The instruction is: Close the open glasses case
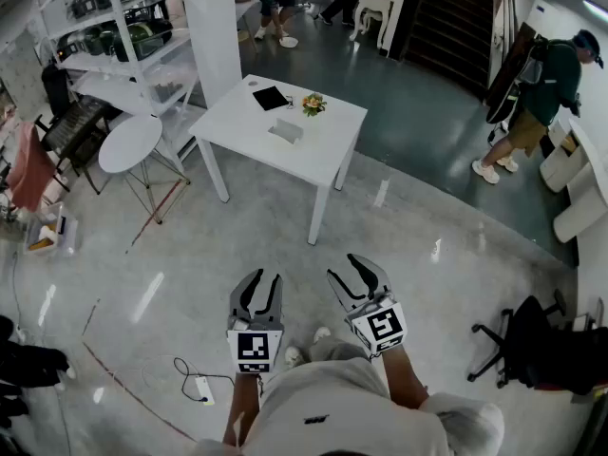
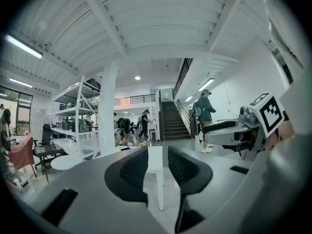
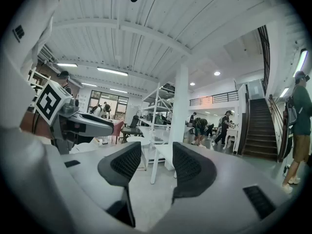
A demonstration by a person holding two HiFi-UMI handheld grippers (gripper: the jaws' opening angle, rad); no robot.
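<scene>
A white table [image 1: 328, 150] stands a few steps ahead of me in the head view. On it lie a pale grey case-like thing [image 1: 286, 130] that seems to be open, a flat black item [image 1: 270, 98] and a small bunch of flowers [image 1: 313, 104]. Both grippers hang low over the floor, well short of the table. My left gripper [image 1: 258, 288] is open and holds nothing. My right gripper [image 1: 356, 272] is open and empty too. In the left gripper view the table's leg [image 2: 161, 194] shows through the gap between the jaws of that gripper [image 2: 157, 162].
A round white side table [image 1: 130, 142] and metal shelving [image 1: 114, 36] stand at the left, beside a white pillar [image 1: 211, 27]. A black office chair [image 1: 532, 345] is at the right. A power strip [image 1: 201, 386] lies on the floor. A person with a backpack [image 1: 546, 93] stands far right.
</scene>
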